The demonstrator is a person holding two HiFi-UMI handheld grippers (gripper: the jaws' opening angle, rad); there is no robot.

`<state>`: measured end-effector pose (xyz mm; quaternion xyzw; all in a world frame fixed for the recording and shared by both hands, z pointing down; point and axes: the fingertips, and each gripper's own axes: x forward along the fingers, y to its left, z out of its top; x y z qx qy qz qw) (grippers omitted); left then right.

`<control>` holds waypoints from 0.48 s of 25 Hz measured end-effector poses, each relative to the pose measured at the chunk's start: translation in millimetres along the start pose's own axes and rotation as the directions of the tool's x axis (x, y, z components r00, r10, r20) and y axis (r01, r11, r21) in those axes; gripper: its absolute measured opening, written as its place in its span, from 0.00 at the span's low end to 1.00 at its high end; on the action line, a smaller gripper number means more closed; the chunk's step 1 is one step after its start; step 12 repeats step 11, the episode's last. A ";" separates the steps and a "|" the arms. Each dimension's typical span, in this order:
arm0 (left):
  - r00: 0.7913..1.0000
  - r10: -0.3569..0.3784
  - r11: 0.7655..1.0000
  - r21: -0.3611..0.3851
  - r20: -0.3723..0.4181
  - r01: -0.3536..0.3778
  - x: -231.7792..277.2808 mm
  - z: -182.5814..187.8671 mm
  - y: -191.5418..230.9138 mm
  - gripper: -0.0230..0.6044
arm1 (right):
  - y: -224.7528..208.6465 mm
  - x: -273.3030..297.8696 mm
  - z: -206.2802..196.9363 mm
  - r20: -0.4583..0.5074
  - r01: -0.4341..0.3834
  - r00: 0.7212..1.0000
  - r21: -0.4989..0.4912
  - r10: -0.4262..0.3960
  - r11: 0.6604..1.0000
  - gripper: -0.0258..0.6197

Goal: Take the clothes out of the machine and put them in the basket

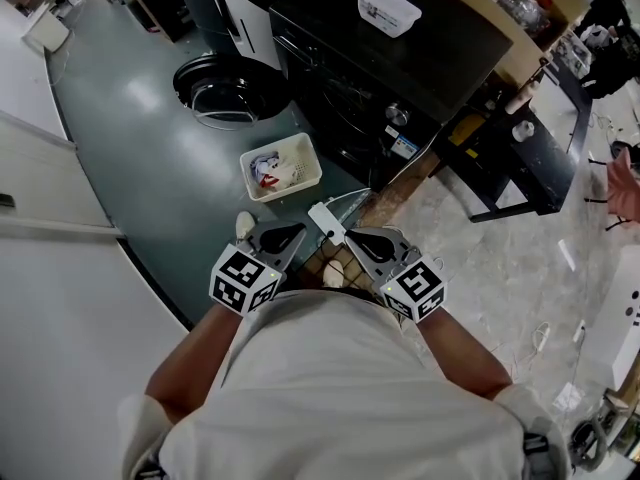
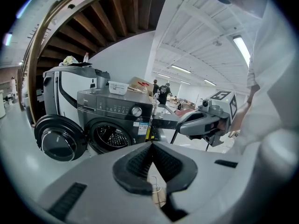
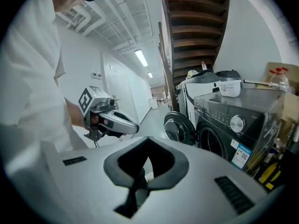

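Left claw [image 1: 298,231] and right claw [image 1: 352,236] clenched, empty; basket [image 1: 314,158], perhaps holding clothes [image 1: 270,171], stands before the open machine [image 1: 400,58].

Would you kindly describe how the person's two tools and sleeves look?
The left tool and right tool are light grey with black pads, and each carries a white cube with black square markers. The person wears a white shirt with short sleeves.

The basket [image 1: 290,189] is sitting on the floor [image 1: 140,138] before the machine [image 1: 400,68], beside its open door [image 1: 228,93]; a tub [image 1: 387,8] is resting on the machine
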<state>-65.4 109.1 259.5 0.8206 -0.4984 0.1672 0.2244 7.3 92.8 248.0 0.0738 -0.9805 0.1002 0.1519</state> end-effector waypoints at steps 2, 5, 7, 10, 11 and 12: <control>1.000 -0.001 1.000 0.003 -0.006 0.001 2.4 0.2 -0.7 0.03 | -0.5 -0.5 -1.5 0.001 -0.001 1.000 0.002 0.001 1.000 0.05; 1.000 -0.001 1.000 0.005 -0.012 0.002 6.1 0.4 -1.4 0.03 | -0.7 -0.9 -4.9 0.000 -0.005 1.000 -0.002 0.005 1.000 0.05; 1.000 -0.003 1.000 0.007 -0.014 0.003 8.7 2.0 -1.6 0.03 | -1.8 -0.8 -6.2 0.000 -0.008 1.000 0.000 0.008 1.000 0.05; 1.000 -0.005 1.000 0.014 -0.013 0.005 13.4 5.3 -0.6 0.03 | -5.8 -0.5 -7.2 0.003 -0.007 1.000 0.004 0.007 1.000 0.05; 1.000 -0.006 1.000 0.016 -0.013 0.006 15.1 6.5 0.0 0.03 | -7.5 -0.4 -7.6 0.004 -0.007 1.000 0.005 0.007 1.000 0.05; 1.000 -0.006 1.000 0.016 -0.013 0.006 15.1 6.5 0.0 0.03 | -7.5 -0.4 -7.6 0.004 -0.007 1.000 0.005 0.007 1.000 0.05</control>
